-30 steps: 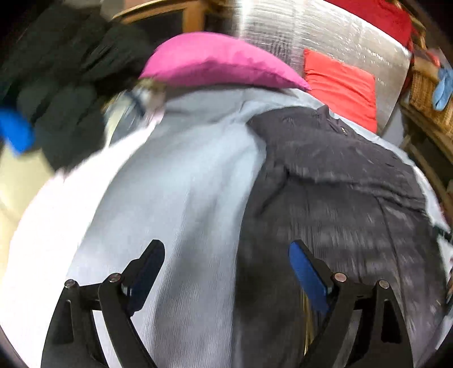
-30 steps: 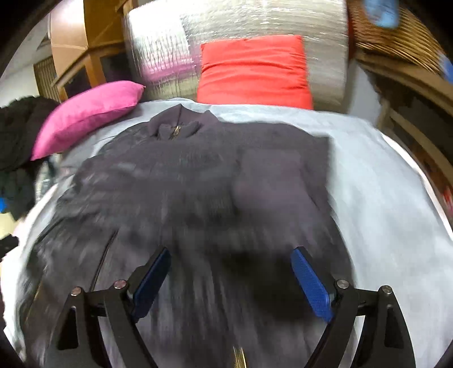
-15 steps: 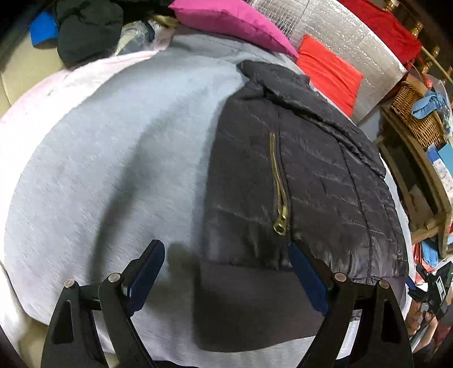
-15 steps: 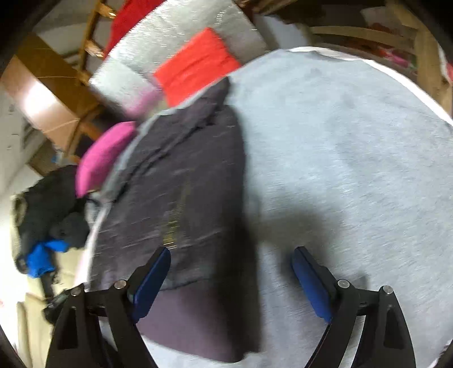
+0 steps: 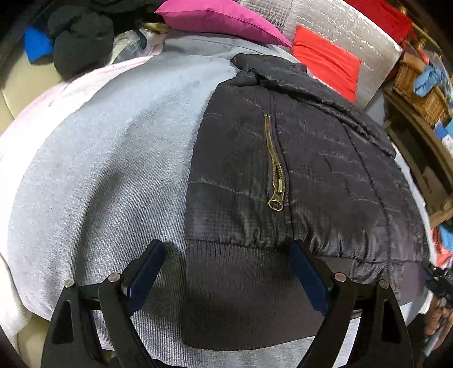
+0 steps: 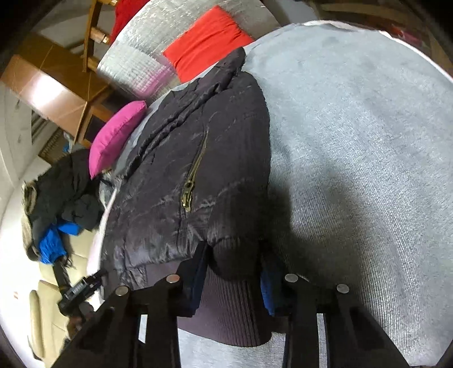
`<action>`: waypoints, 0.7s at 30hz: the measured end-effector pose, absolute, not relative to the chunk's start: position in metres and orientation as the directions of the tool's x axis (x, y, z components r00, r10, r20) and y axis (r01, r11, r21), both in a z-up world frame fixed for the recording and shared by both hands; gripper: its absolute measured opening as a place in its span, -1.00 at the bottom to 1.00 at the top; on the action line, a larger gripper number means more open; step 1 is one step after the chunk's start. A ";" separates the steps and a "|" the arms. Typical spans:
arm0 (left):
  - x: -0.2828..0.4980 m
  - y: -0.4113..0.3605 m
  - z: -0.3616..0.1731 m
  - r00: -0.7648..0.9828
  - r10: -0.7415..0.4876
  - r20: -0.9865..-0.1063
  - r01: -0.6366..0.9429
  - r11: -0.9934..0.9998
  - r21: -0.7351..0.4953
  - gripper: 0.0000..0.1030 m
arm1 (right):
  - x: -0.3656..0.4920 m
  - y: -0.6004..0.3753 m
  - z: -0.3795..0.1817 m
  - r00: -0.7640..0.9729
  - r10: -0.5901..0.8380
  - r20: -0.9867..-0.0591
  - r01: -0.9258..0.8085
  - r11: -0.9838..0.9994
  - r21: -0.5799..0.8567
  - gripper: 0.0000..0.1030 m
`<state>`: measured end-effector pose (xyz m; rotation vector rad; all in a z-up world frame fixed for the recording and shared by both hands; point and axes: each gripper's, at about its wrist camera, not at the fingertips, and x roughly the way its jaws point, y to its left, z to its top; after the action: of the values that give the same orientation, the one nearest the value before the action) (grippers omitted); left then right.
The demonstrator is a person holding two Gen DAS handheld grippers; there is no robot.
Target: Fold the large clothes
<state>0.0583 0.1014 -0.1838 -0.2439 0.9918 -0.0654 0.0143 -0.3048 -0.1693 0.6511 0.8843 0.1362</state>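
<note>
Both grippers have come down to the ribbed hem of the black jacket (image 5: pixel 297 158), which lies folded on the grey blanket (image 5: pixel 99 158); the left gripper (image 5: pixel 226 271) stands wide open over the hem, gripping nothing. Right gripper (image 6: pixel 235 271) is closing, with a bunch of hem between its pads.

Home bedroom: grey bedspread (image 5: pixel 99 169), pink pillow (image 5: pixel 218 17), wicker basket (image 5: pixel 419 93).

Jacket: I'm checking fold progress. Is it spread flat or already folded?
Partly folded: the jacket lies as a narrow panel with straight side edges, no sleeves showing, zipper on top. Not yet folded lengthwise.
</note>
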 end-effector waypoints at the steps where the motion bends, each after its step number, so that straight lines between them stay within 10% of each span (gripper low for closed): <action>1: 0.059 0.100 -0.185 0.543 -0.155 -0.825 -0.055 0.974 -0.219 0.78 | 0.014 -0.304 -0.170 0.642 0.366 -0.674 0.150 0.802 0.579 -0.29; 21: 0.058 0.096 -0.187 0.535 -0.119 -0.836 -0.047 0.984 -0.171 0.82 | 0.012 -0.310 -0.173 0.637 0.382 -0.669 0.167 0.779 0.604 -0.24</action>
<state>0.0584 0.0958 -0.1874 -0.1808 1.0064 -0.0431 0.0116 -0.3097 -0.1735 0.6886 0.8887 0.1347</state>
